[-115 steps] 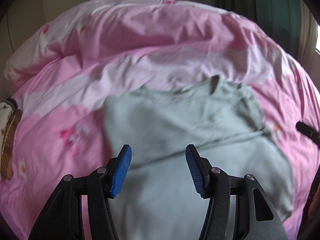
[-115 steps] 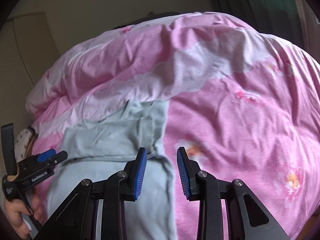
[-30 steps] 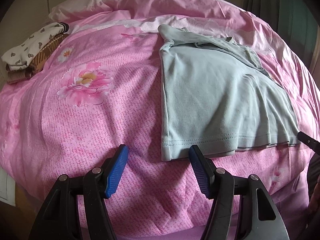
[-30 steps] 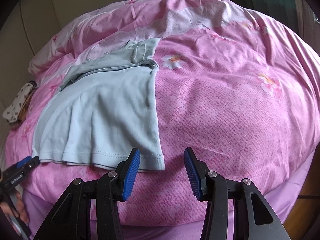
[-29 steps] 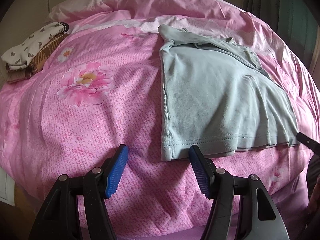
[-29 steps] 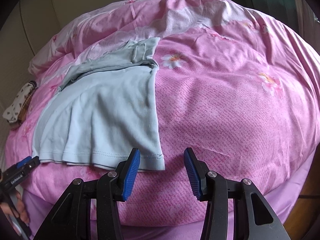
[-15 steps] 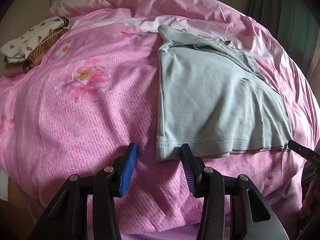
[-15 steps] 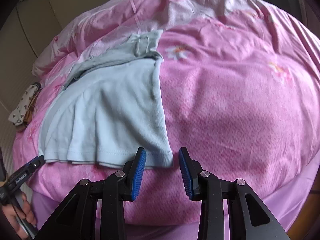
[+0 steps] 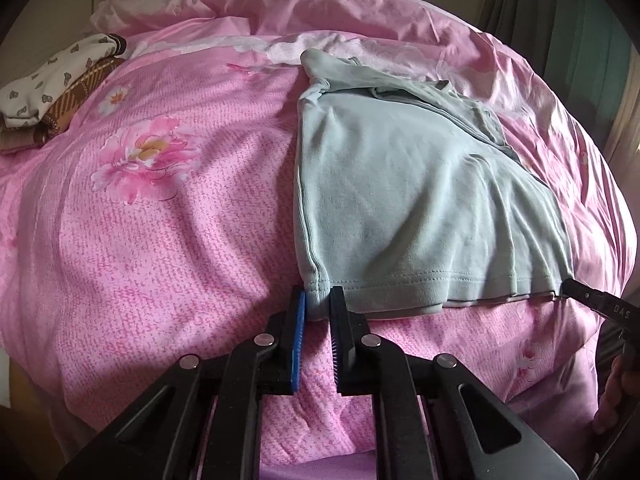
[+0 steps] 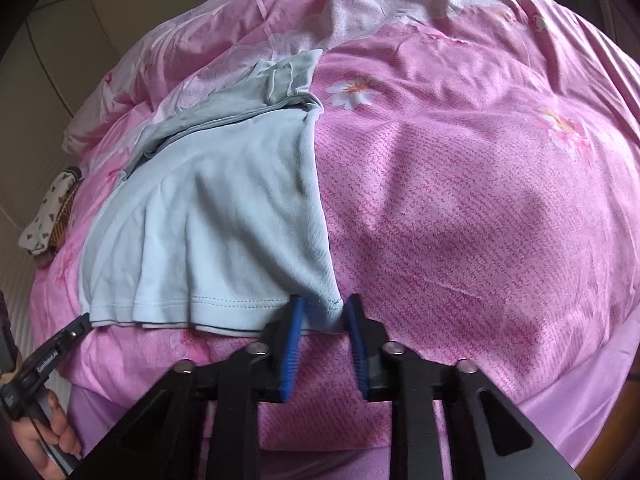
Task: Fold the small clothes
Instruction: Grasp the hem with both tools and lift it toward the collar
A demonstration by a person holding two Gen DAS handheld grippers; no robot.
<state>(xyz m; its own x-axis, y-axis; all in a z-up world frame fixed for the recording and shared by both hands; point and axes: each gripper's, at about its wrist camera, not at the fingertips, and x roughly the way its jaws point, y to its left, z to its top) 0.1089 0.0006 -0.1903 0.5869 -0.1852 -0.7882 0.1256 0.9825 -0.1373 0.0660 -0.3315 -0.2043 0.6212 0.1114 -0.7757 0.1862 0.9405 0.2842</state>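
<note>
A pale grey-green shirt (image 9: pixel 408 200) lies flat on the pink flowered duvet (image 9: pixel 160 232), hem towards me and collar at the far end. My left gripper (image 9: pixel 318 304) has its jaws closing on the hem's left corner, and the cloth is bunched and pinched between the pads. My right gripper (image 10: pixel 324 308) has its jaws closing on the hem's right corner of the shirt (image 10: pixel 224 220), with both pads touching the cloth. In each wrist view the other gripper shows at the far end of the hem, held by a hand (image 10: pixel 48 436).
A small pile of folded clothes (image 9: pixel 52 88), one spotted white and one brown check, sits at the duvet's far left (image 10: pixel 48 216). The rumpled duvet rises behind the shirt. A dark green curtain (image 9: pixel 580 32) hangs at the back right. The bed edge drops off just below the grippers.
Both grippers have edged forward onto the shirt's hem. Their jaws have narrowed from wide apart until each has a hem corner between its pads.
</note>
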